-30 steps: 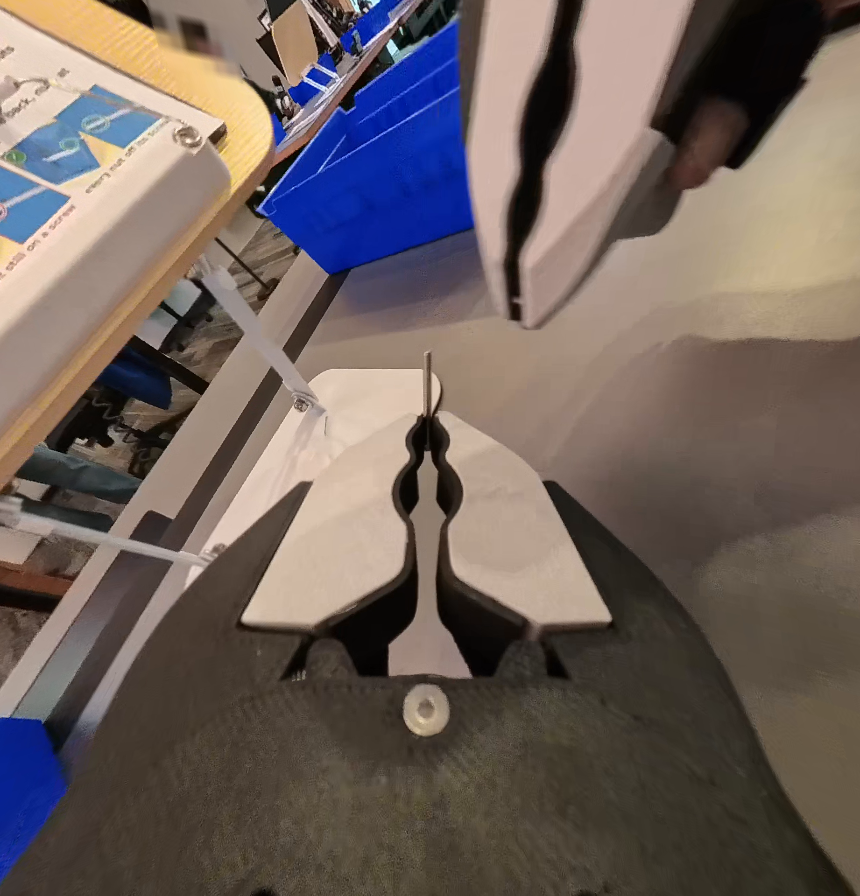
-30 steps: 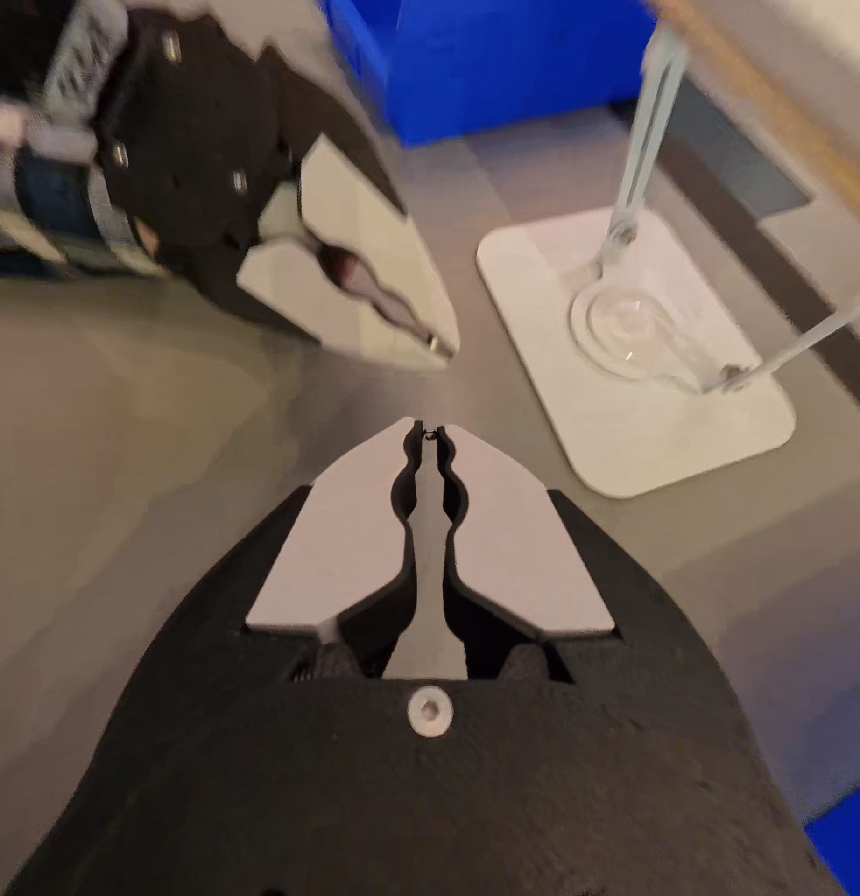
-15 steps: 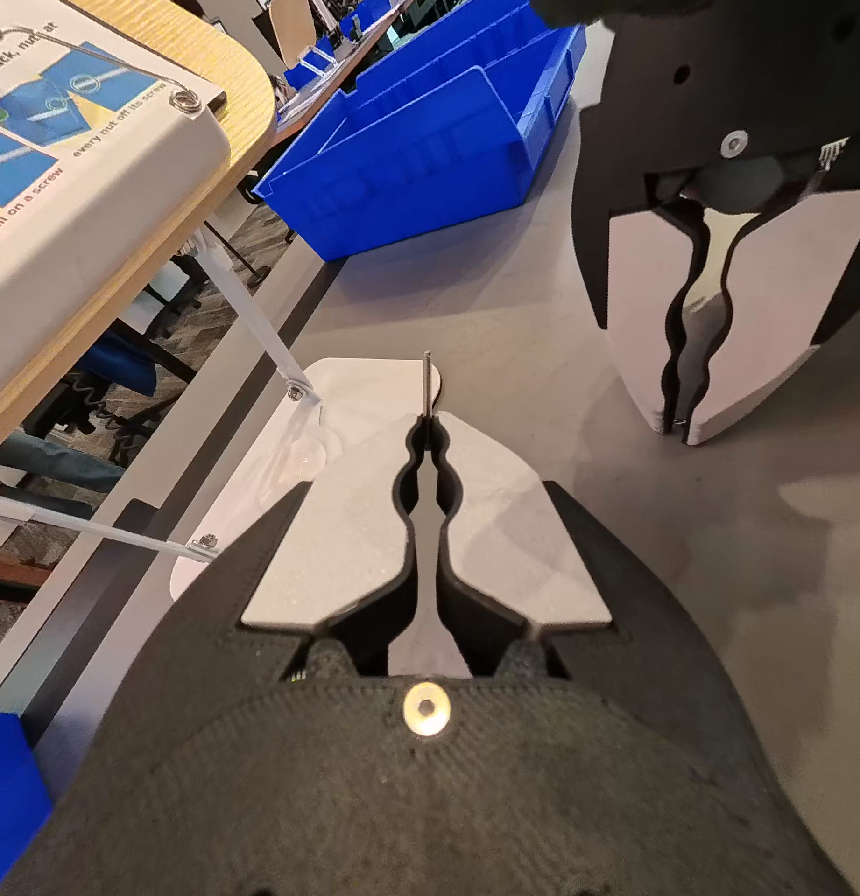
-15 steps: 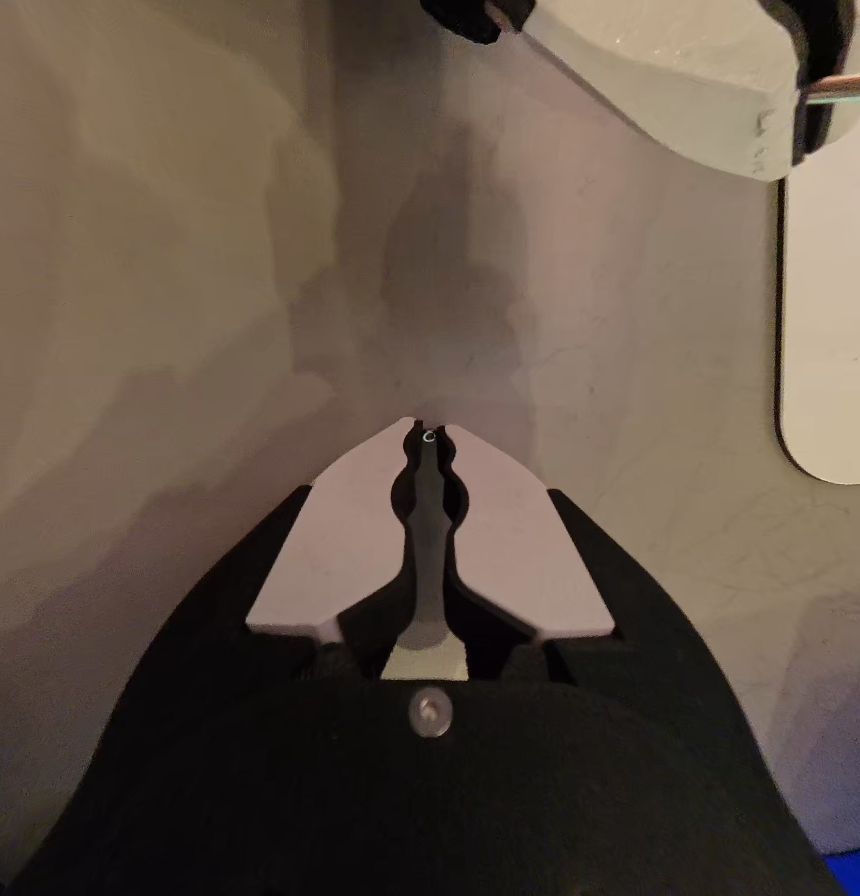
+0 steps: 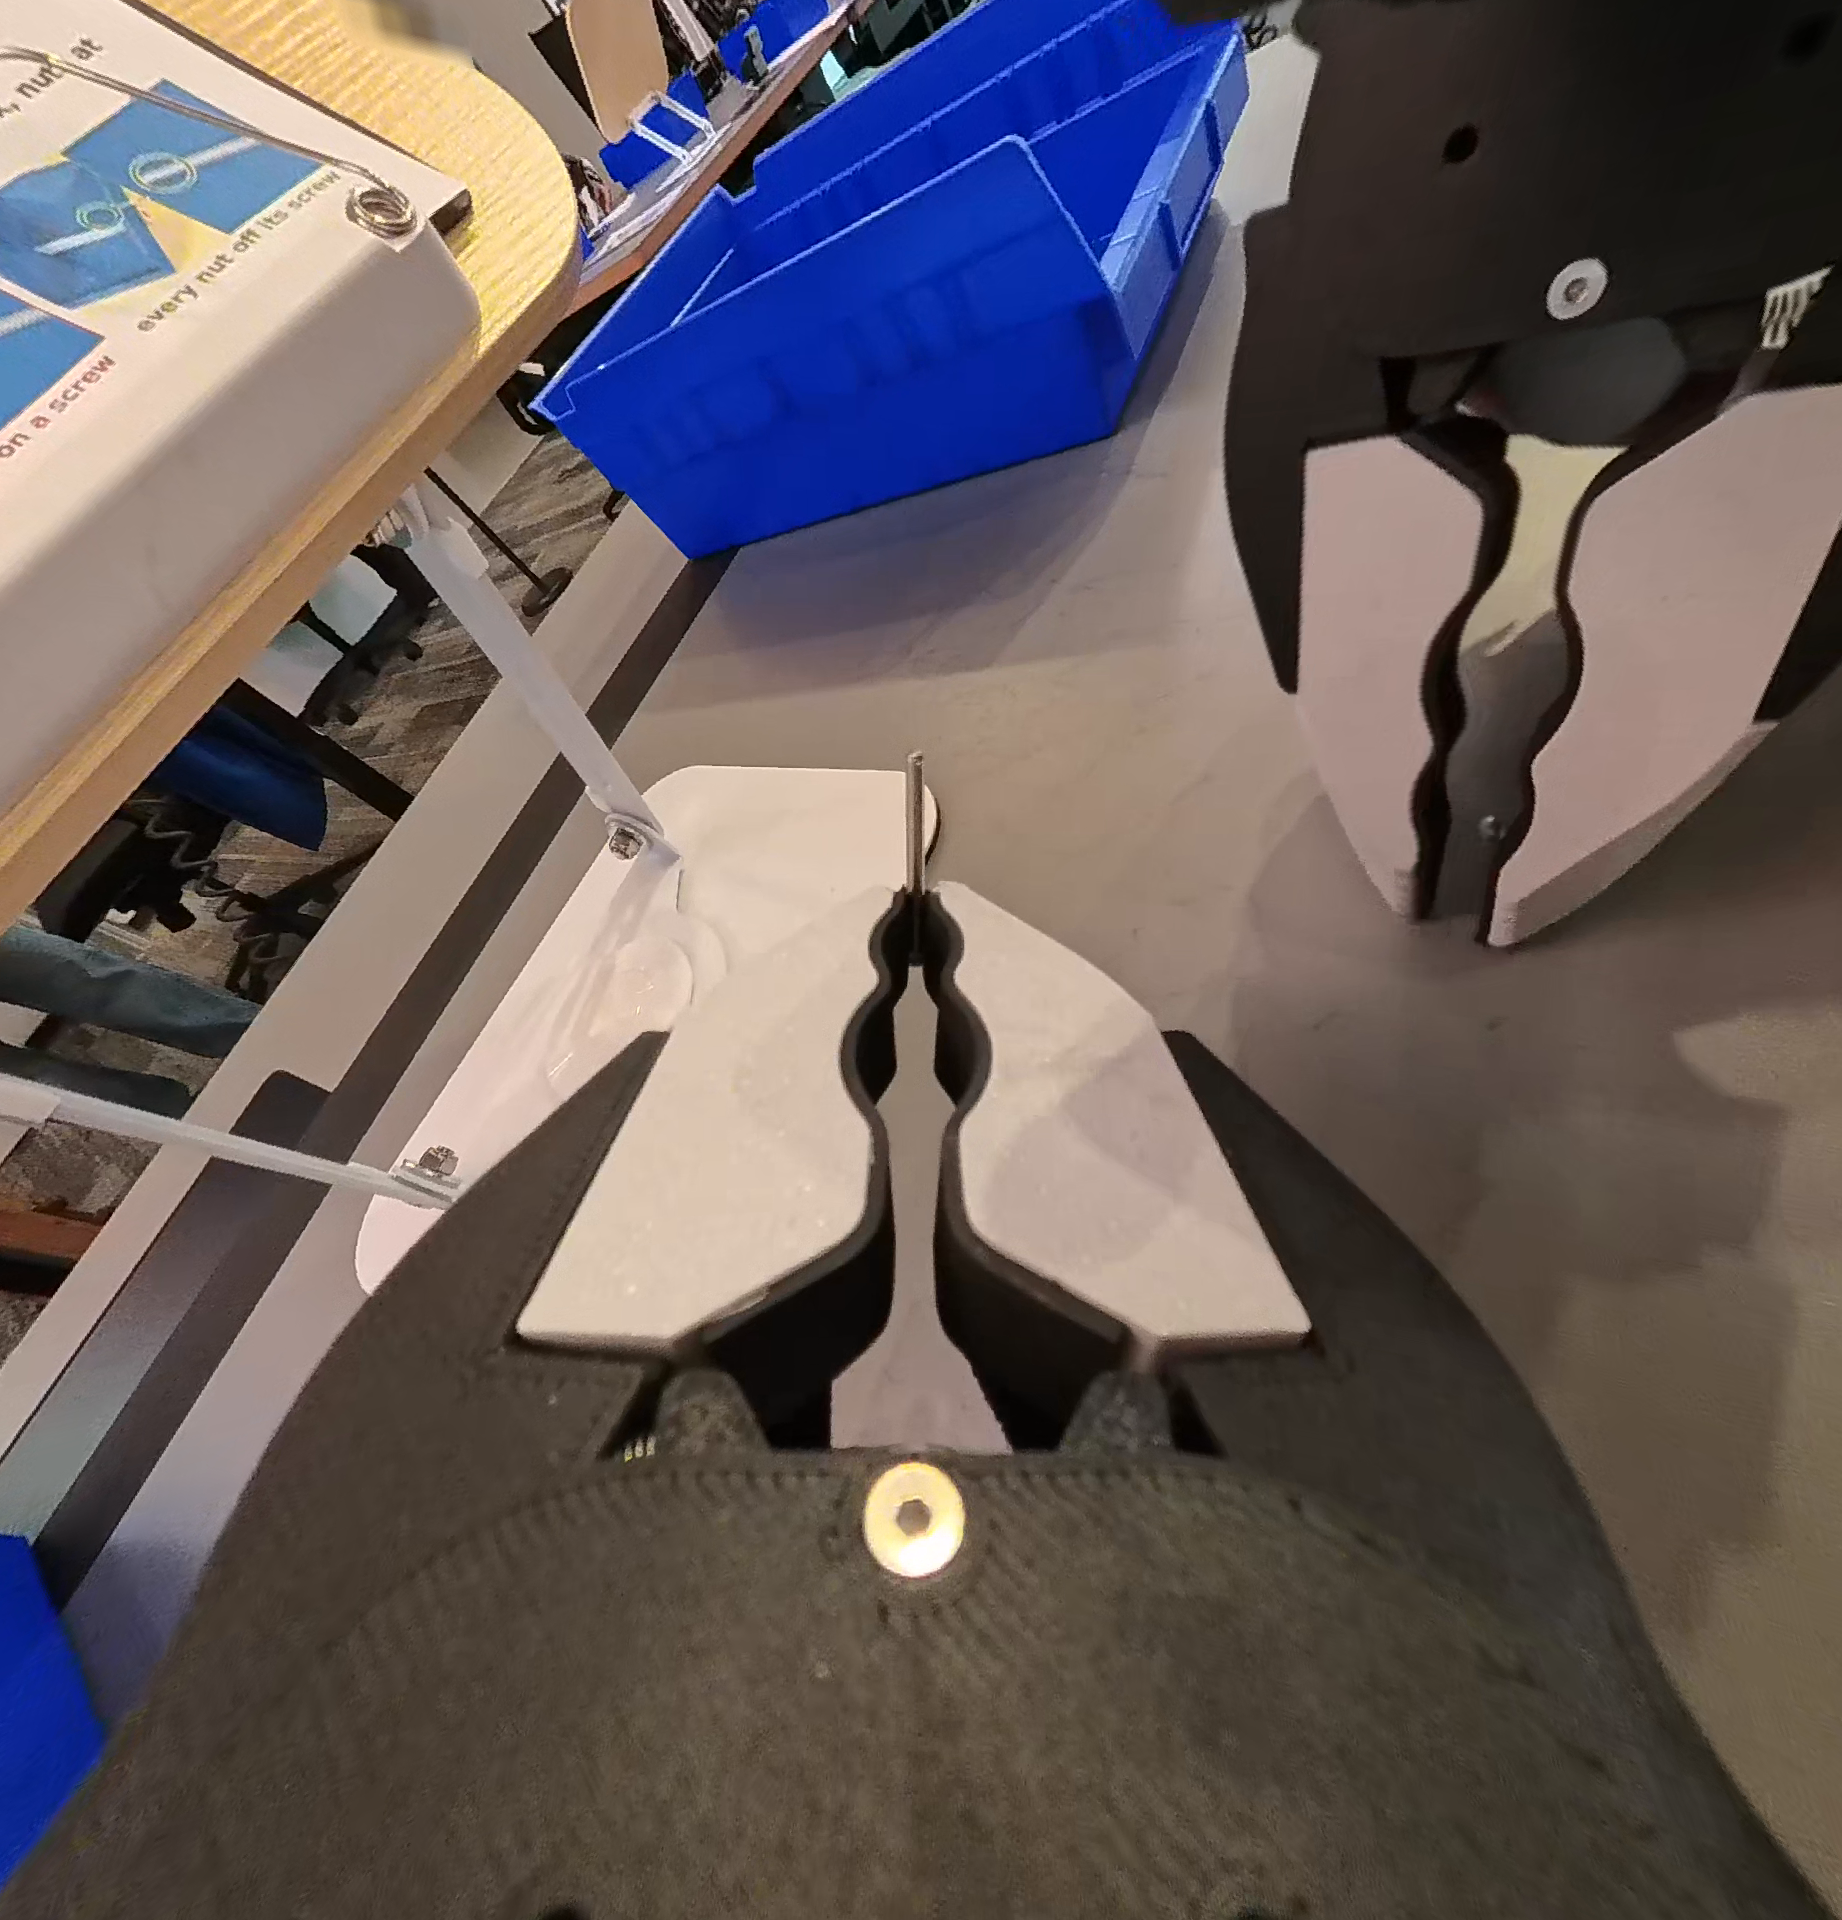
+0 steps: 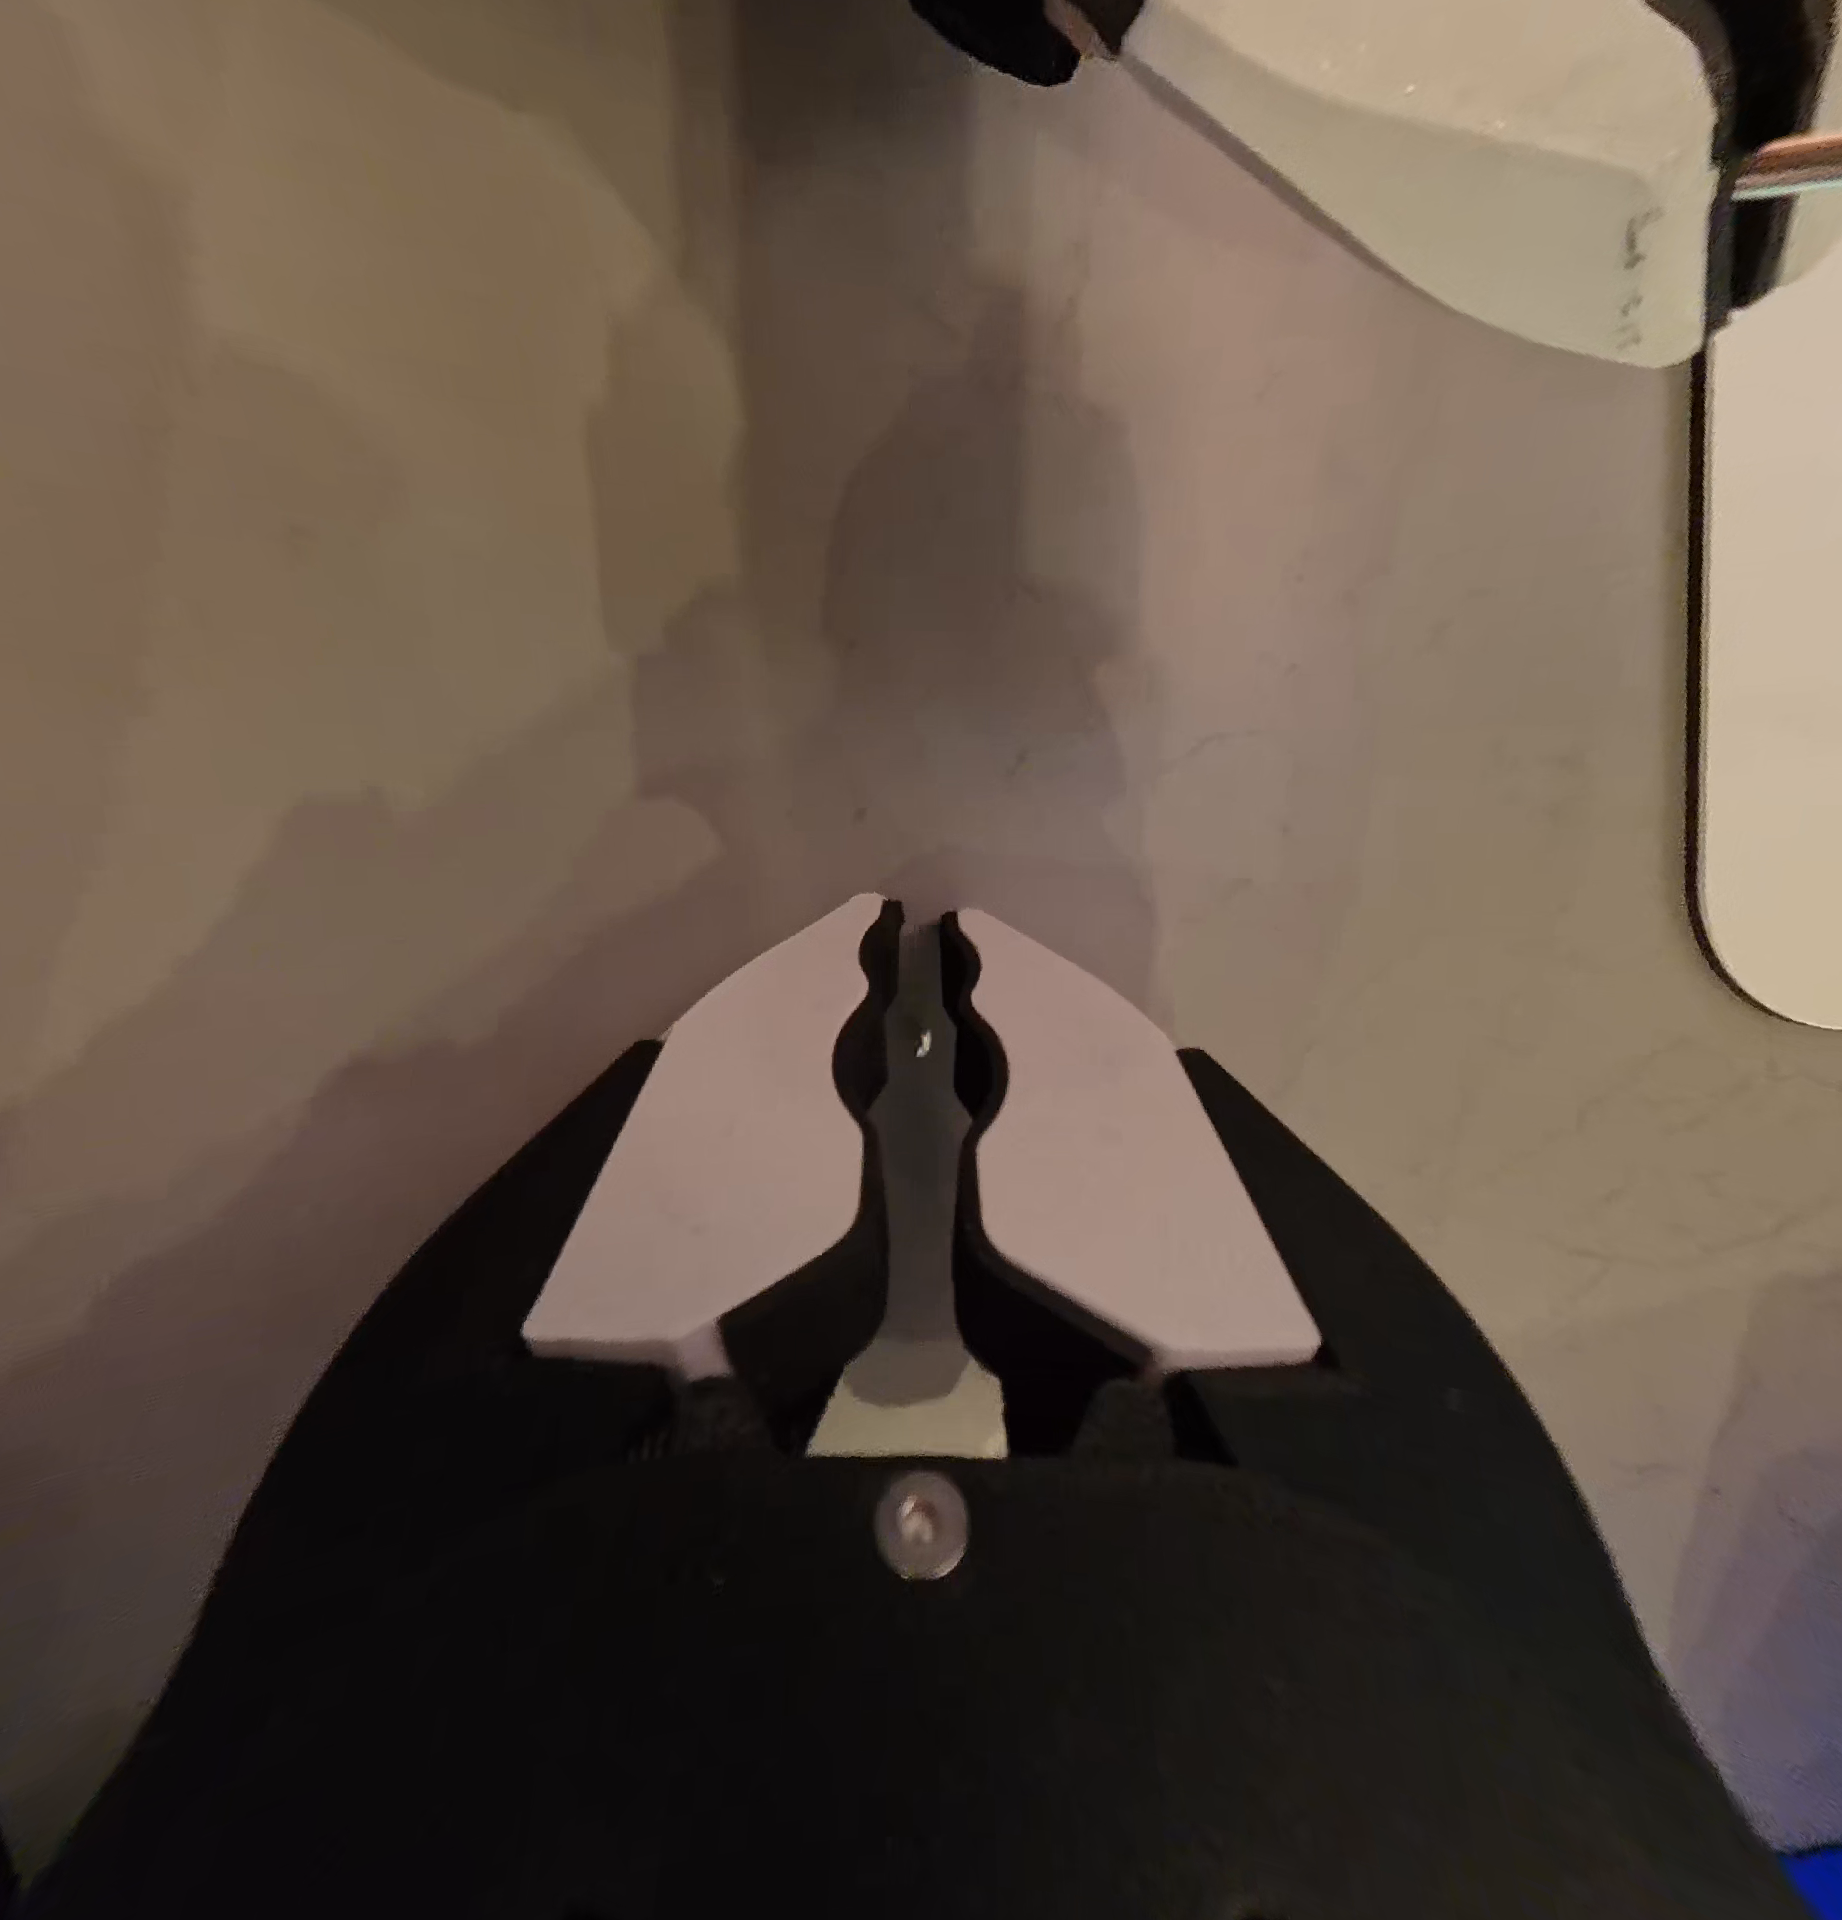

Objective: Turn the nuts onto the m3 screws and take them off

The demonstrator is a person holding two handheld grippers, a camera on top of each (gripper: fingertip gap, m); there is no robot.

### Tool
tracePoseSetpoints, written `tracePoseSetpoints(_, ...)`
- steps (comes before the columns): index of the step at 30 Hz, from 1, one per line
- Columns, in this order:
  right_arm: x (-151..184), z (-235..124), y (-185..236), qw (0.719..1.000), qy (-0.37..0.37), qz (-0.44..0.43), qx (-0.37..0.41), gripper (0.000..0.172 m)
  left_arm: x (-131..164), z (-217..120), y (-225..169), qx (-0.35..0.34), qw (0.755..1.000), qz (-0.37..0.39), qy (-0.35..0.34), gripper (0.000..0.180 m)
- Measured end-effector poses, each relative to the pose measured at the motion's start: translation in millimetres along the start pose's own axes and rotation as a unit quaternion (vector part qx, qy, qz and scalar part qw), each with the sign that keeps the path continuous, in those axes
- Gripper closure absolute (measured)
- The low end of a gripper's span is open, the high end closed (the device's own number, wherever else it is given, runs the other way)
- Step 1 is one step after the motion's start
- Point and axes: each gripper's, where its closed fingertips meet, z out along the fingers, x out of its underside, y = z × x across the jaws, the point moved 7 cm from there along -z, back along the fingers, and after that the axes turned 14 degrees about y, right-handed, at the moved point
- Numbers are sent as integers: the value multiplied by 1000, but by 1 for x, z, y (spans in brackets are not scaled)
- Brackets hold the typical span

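My left gripper is shut on a thin metal screw that sticks straight out past its tips, above a white base plate. It also shows in the right wrist view, with the screw pointing right. My right gripper points down with its tips at the grey table and its jaws a little apart. A small shiny nut shows in the gap behind the tips, and the pads do not press on it. In the left wrist view the right gripper stands at the right with the nut between its fingers.
A blue bin stands at the back of the table. A wooden board with a printed sheet is raised at the left on thin white struts fixed to the base plate. The plate's corner shows in the right wrist view. The gap from one gripper's tips to the other's is roughly 11 cm.
My right gripper swung down to the table, then its jaws widened a little. The nut left the fingertips and now sits farther back in the gap. The left gripper kept still with the screw.
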Motion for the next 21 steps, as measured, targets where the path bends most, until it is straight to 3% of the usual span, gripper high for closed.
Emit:
tracePoseSetpoints(6,9,-3,4,1000,6,7,1,158,0,0,-1,3,1000,0,-1,179)
tracePoseSetpoints(21,22,-7,-4,999,25,19,10,164,-1,2,-3,9,1000,0,-1,179)
